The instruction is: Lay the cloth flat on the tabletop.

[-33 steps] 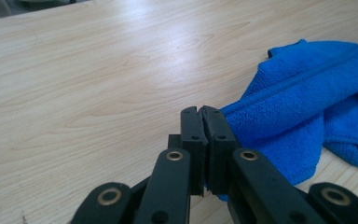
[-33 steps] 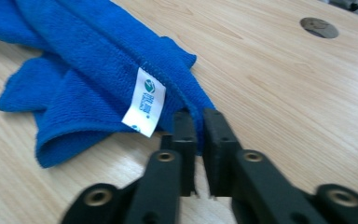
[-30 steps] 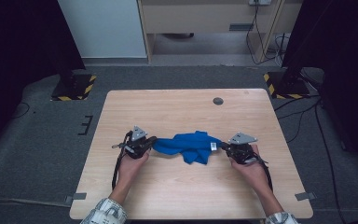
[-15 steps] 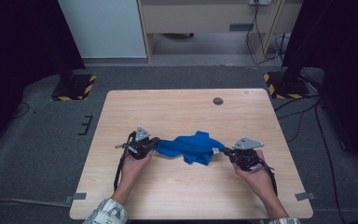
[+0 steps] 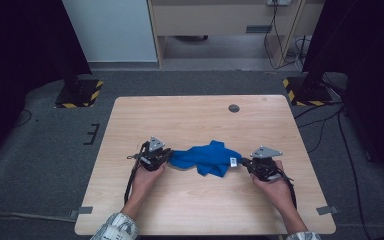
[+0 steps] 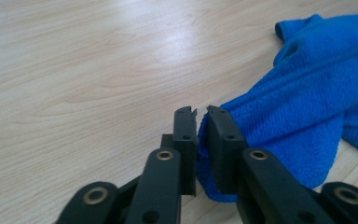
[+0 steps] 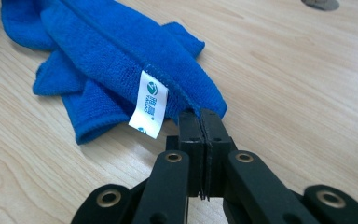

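I have the pale wooden table (image 5: 200, 120) filling the middle of the high view, with my two forearms coming up from the bottom edge and angled slightly inward. The crumpled blue terry cloth (image 5: 207, 158) lies just below the centre of that frame, stretched between my hands.

My left hand (image 5: 145, 177), at lower left of centre, holds the left gripper (image 5: 168, 155) low and nearly level, pointing right at the cloth's left end. In the left gripper view the cloth (image 6: 303, 107) spreads from the upper right down to the jaws, which have just been opening: a narrow gap shows between them, with a fold of the cloth lying in it against the right-hand pad.

My right hand (image 5: 275, 187), at lower right of centre, aims the right gripper (image 5: 243, 161) left. In the right gripper view its jaws are pressed together on the cloth's hemmed corner (image 7: 200, 108), beside a small white label (image 7: 149, 103).
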